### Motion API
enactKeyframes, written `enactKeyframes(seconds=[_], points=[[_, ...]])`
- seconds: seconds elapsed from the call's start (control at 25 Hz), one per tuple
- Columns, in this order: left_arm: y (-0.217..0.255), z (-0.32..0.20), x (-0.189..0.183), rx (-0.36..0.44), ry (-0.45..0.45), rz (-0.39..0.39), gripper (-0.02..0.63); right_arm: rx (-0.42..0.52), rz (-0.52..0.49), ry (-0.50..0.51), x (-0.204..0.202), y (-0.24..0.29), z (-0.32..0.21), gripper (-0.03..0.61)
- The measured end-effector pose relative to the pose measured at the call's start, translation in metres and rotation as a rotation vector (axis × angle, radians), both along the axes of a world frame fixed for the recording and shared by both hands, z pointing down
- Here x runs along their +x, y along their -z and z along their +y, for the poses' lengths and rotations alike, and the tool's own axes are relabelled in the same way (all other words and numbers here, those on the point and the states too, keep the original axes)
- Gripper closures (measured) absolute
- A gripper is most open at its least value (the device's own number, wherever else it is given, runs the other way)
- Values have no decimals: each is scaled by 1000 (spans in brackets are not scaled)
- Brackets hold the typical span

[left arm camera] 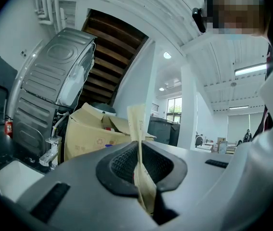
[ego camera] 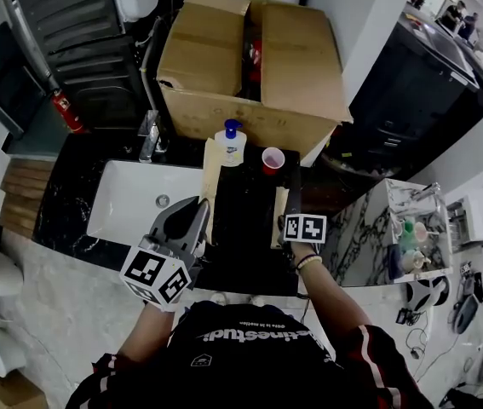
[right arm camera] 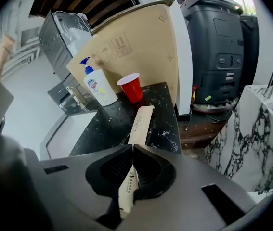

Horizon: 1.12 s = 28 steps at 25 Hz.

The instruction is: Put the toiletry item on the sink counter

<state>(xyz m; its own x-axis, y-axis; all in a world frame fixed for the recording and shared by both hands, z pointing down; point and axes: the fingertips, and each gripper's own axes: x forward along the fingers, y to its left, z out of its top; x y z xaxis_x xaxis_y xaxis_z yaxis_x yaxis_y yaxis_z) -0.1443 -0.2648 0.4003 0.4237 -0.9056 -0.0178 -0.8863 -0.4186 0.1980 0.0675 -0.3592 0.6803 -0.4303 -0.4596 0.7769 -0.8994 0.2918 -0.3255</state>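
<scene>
Each gripper holds a long flat beige paper packet. My left gripper [ego camera: 192, 221] [left arm camera: 138, 165] is shut on one packet [ego camera: 210, 177] [left arm camera: 137, 129], which sticks out level over the edge between the sink and the black counter. My right gripper [ego camera: 285, 228] [right arm camera: 130, 170] points steeply down, shut on the other packet [ego camera: 280, 216] [right arm camera: 139, 124]. That packet's far end reaches over the black marble counter [ego camera: 241, 203] [right arm camera: 112, 124]; I cannot tell whether it touches.
A white soap bottle with a blue pump [ego camera: 231, 143] [right arm camera: 97, 85] and a red cup [ego camera: 273, 159] [right arm camera: 131, 87] stand at the counter's back. Behind them is a big cardboard box [ego camera: 250, 58]. A white sink basin [ego camera: 139, 203] with a faucet [ego camera: 149, 135] lies left. The counter edge drops off at the right.
</scene>
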Motion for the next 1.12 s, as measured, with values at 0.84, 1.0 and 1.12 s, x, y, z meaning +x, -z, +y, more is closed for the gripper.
enactKeyframes(seconds=[0.84, 1.0, 1.12], points=[[11, -7, 8, 24, -27, 2, 581, 275, -113, -120, 17, 104, -15, 400], [15, -9, 9, 44, -36, -25, 581, 582, -77, -95, 33, 200, -11, 416], [18, -9, 6, 56, -30, -35, 581, 744, -78, -60, 35, 255, 10, 428]])
